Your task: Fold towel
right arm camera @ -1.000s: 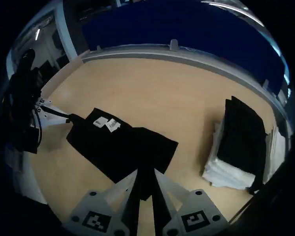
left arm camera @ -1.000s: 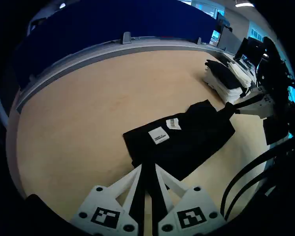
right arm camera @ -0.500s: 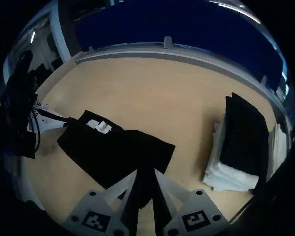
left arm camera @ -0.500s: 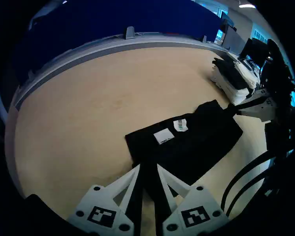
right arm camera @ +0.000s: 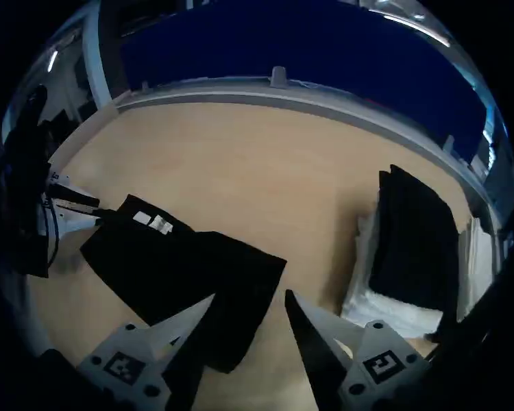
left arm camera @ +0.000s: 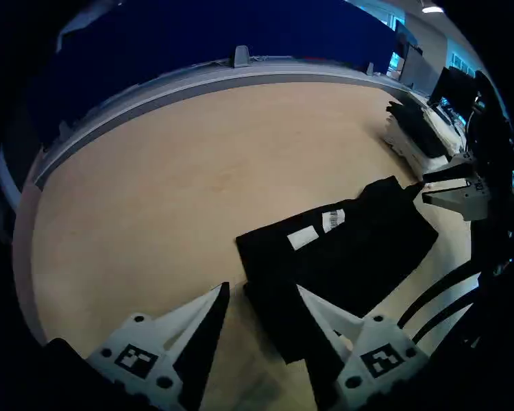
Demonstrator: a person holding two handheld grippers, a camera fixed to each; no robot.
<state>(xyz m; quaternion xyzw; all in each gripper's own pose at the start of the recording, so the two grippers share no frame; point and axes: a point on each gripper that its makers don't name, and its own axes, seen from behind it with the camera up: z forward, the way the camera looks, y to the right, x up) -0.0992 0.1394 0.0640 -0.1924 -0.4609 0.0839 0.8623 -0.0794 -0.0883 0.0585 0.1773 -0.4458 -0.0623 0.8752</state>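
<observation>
The black towel (left arm camera: 339, 253) is laid folded on the table (left arm camera: 175, 178). The left tool (left arm camera: 260, 291) and right tool (right arm camera: 250, 296) are spread wide, nothing held — loose edges are best squared next.

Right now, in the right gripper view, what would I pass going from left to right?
First the left gripper, then the black towel, then the stack of folded towels.

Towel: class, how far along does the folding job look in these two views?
Done: the black towel lies folded on the table. In hand: nothing; the left gripper and right gripper stand open. Left: perhaps another fold, then moving it to the stack of towels.
</observation>
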